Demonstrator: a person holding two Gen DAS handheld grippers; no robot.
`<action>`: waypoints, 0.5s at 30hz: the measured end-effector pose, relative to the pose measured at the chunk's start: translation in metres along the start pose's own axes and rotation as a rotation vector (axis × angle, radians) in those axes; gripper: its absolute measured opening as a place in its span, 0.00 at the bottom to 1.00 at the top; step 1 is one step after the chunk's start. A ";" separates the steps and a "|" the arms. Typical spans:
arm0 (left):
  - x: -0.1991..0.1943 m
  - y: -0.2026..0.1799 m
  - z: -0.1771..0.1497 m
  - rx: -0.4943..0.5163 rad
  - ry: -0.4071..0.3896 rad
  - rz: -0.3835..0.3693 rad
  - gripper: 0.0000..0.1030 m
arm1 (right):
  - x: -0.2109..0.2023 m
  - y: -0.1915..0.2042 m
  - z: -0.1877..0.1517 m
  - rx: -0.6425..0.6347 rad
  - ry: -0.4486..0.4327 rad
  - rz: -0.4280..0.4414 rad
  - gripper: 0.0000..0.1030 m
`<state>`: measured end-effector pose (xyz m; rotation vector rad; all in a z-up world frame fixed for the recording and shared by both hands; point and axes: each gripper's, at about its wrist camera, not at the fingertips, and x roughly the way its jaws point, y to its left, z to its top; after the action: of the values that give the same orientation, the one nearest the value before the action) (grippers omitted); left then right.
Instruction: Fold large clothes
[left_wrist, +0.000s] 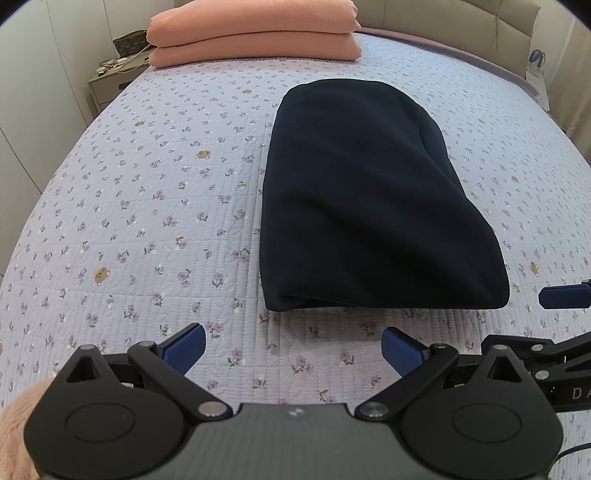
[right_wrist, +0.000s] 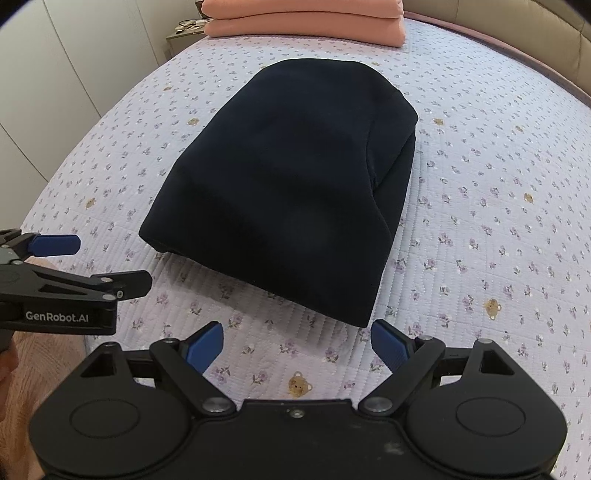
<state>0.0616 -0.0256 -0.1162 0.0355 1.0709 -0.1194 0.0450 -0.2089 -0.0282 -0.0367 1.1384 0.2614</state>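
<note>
we see the folded dark navy fleece garment (left_wrist: 369, 199) flat on the lilac floral quilted bed (left_wrist: 147, 221); left hand-held gripper (left_wrist: 293, 345) and right hand-held gripper (right_wrist: 297, 341) both spread apart, empty, just short of it.

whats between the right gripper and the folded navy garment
Only bare floral quilt separates the right gripper from the navy garment, seen in the right wrist view.
</note>
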 end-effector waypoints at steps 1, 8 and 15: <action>0.000 0.000 0.000 0.002 0.000 0.000 1.00 | 0.000 0.000 0.000 -0.001 0.000 -0.001 0.99; 0.001 0.000 0.001 0.016 -0.002 0.007 1.00 | 0.000 -0.001 0.000 -0.007 -0.001 0.009 0.99; 0.000 -0.001 0.000 0.021 -0.005 0.009 1.00 | 0.001 0.002 0.000 -0.019 0.005 0.024 0.99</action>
<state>0.0616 -0.0262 -0.1164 0.0590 1.0640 -0.1229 0.0447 -0.2071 -0.0289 -0.0401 1.1417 0.2940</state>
